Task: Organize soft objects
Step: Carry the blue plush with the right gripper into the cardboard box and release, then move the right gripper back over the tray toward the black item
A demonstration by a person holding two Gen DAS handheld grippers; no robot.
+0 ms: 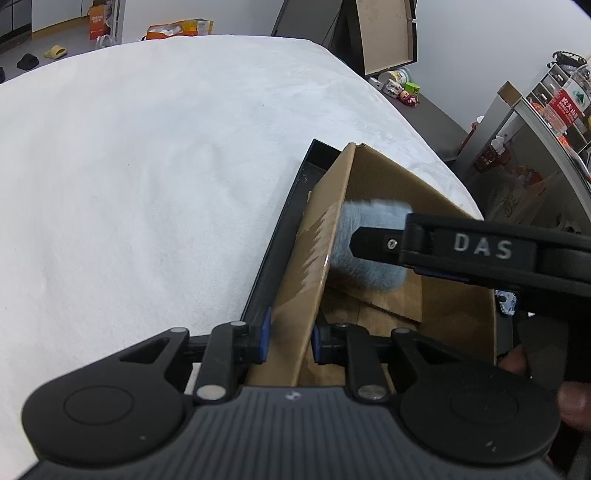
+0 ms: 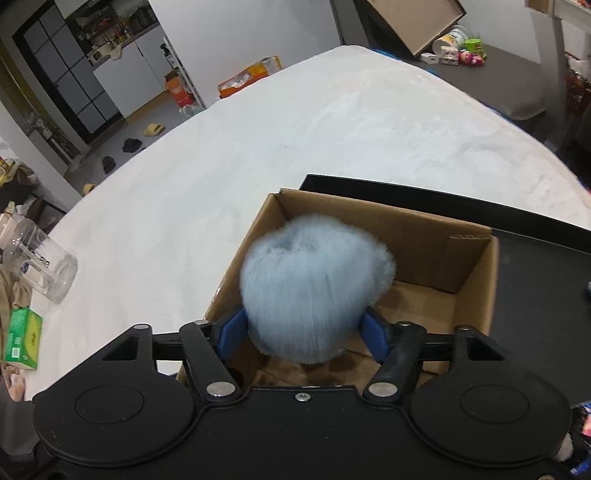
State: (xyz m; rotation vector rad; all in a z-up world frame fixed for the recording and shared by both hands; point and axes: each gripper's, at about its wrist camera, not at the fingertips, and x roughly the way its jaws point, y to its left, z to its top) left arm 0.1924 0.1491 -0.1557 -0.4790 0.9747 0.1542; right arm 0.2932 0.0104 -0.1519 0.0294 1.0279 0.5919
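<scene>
Cardboard fills the lower middle of the left wrist view: an open brown box (image 1: 436, 229) stands on a black tray (image 1: 284, 221), which lies on a white cloth (image 1: 147, 166) spread over the table. The left gripper (image 1: 290, 341) is clenched on the box's near left wall, one blue pad outside the wall and one inside. Within the box, a fluffy blue ball (image 1: 365, 254) shows partly behind that wall. The right gripper (image 1: 373, 245) reaches in from the right, its black finger lying across the ball; from this side its jaws cannot be judged. Part of a hand (image 1: 517, 360) shows at the lower right edge. Beyond the table lie slippers (image 1: 55, 51) on the floor and an orange carton (image 1: 177, 29).

Blue fur dominates the right wrist view. The ball (image 2: 314, 288) sits between the right gripper's (image 2: 303, 334) blue pads (image 2: 232, 332), above the inside of the box (image 2: 443, 254), near its left wall. The jaws stand wide on either side of it; the fur brushes both pads, but whether they press on it or have let go cannot be told. The tray (image 2: 535, 280) extends to the right of the box, and the cloth (image 2: 295, 129) runs away beyond it. At the table's left edge lies a clear jar (image 2: 40, 266) on its side, with a green packet (image 2: 22, 339) just below it.
</scene>
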